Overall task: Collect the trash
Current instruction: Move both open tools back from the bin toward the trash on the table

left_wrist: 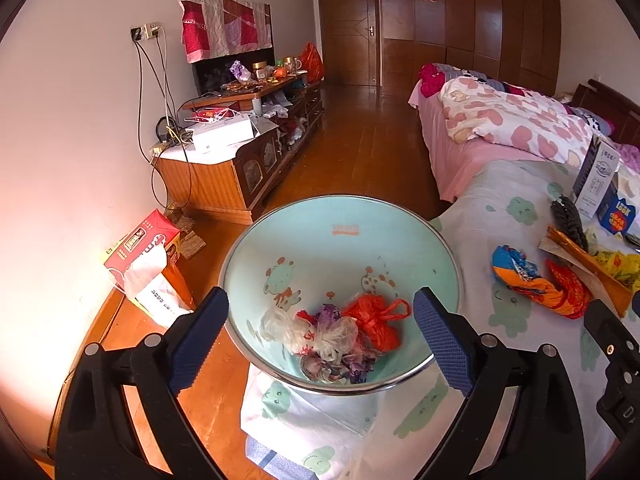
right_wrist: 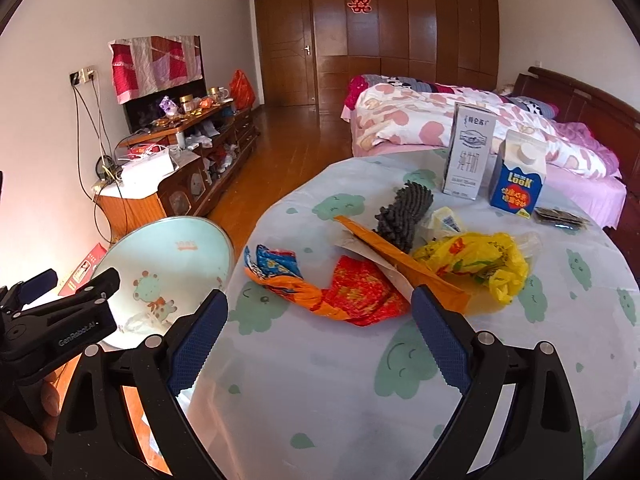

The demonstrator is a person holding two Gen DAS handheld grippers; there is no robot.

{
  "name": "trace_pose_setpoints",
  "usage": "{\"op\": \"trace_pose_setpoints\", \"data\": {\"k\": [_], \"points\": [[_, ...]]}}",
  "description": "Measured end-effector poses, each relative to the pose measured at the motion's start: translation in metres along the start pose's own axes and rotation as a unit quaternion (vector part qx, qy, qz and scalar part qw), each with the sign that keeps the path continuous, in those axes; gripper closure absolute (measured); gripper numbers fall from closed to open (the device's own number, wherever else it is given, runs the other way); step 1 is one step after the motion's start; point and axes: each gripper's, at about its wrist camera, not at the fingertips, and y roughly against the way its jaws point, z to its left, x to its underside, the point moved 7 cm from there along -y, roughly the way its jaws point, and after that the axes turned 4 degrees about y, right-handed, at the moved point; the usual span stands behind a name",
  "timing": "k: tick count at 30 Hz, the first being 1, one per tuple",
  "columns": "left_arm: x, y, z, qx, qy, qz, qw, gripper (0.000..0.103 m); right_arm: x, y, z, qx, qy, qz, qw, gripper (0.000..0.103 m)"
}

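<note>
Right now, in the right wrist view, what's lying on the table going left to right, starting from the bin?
Trash bin → blue and orange wrapper → red wrapper → yellow plastic bag → blue Look carton, standing further back. The black ridged piece and the grey carton overlap that span, so I leave them out.

One pale-green round waste bin with cartoon prints (left_wrist: 340, 240) is seen beside the worktop. Two upright cartons are counted on the worktop: one grey-white milk carton (right_wrist: 468, 152) and one blue gable-top carton (right_wrist: 518, 176). Three crumpled wrappers are counted there: one blue-orange (right_wrist: 276, 276), one red patterned (right_wrist: 364, 292), one yellow plastic bag (right_wrist: 476, 260) (a dark ridged piece (right_wrist: 404, 210) lies among them). Two hand-held grippers are present, the left (left_wrist: 320, 336) and the right (right_wrist: 320, 332).
</note>
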Motion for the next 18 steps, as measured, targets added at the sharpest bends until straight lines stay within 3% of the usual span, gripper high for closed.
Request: {"op": "trace_pose_setpoints", "data": {"k": [18], "points": [[0.016, 0.045, -0.071, 0.038, -0.058, -0.012, 0.9975, 0.010, 0.023, 0.032, -0.094, 0.042, -0.064, -0.006, 0.997, 0.012]]}}
